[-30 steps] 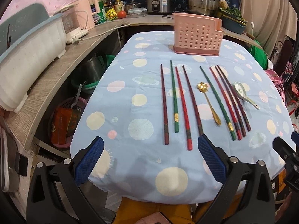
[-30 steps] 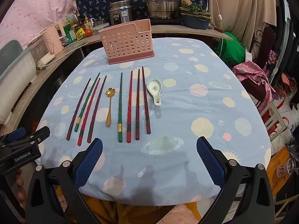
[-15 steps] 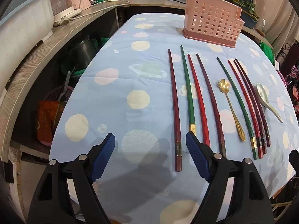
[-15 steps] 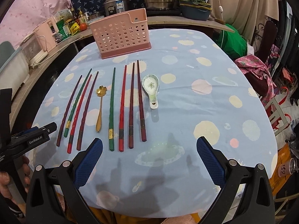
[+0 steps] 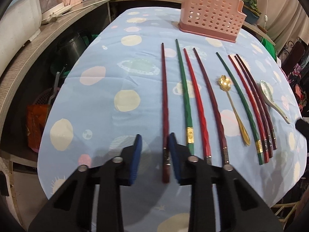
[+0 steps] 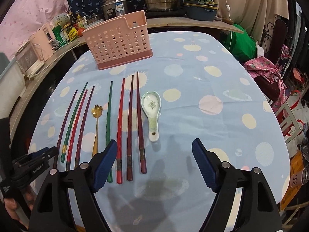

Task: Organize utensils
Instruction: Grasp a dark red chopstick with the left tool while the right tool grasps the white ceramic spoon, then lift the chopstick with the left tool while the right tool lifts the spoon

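Observation:
Several chopsticks lie side by side on the blue spotted tablecloth (image 5: 96, 100), with a gold spoon (image 5: 233, 108) among them and a white ceramic spoon (image 6: 151, 108) at their right. A pink perforated holder (image 6: 117, 46) stands behind them. My left gripper (image 5: 154, 150) hangs low over the near end of the leftmost dark red chopstick (image 5: 164, 100). Its jaws are closing with that chopstick between them, close to the right pad and apart from the left one. My right gripper (image 6: 154, 154) is closing too, and the ends of three red and dark chopsticks (image 6: 129, 127) lie between its fingers, untouched.
A wooden counter (image 5: 25, 54) with appliances and a cord curves along the table's left side; pots and a tray of greens stand behind. Baskets and a kettle sit under the counter. A chair with pink cloth (image 6: 268, 71) stands right of the table.
My left gripper came down and forward onto the leftmost chopstick, and its jaws narrowed around it. My right gripper moved forward over the right group of chopsticks, its jaws partly narrowing.

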{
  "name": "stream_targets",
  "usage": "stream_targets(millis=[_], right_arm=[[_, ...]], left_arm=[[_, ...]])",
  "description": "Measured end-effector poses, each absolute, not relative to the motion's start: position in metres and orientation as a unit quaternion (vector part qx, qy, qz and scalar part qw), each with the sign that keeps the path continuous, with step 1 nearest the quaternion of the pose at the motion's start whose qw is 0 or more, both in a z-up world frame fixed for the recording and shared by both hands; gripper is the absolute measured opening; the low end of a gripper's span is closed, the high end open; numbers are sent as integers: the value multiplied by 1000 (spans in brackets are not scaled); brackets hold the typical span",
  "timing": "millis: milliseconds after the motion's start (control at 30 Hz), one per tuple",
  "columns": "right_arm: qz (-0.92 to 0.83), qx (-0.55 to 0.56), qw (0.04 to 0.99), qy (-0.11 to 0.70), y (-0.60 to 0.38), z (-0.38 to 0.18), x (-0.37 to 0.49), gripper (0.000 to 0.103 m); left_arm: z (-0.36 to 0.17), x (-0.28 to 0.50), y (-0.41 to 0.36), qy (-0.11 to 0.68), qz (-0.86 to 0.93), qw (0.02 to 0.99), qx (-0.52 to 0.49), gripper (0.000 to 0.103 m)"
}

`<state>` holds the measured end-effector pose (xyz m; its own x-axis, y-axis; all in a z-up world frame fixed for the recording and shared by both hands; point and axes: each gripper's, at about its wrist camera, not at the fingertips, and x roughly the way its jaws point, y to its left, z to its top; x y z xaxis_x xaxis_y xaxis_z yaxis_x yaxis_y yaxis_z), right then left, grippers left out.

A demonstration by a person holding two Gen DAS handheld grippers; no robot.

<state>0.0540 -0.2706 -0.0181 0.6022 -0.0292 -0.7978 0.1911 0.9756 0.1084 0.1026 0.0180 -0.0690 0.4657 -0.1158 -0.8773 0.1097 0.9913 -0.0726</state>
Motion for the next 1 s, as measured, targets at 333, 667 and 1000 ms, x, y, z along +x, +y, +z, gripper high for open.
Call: stream_targets(millis=[333, 667, 1000], right_arm=[[-42, 122, 873, 470, -285, -44, 98, 23], [-30, 134, 861, 490, -284, -67, 107, 16], [-27, 139, 861, 489, -285, -71, 104, 13]], left_arm=[[-73, 100, 16, 521, -80, 850, -13, 7], [-74, 99, 19, 523, -84, 848, -23, 7], [-73, 95, 19, 525, -87, 846, -28, 8]])
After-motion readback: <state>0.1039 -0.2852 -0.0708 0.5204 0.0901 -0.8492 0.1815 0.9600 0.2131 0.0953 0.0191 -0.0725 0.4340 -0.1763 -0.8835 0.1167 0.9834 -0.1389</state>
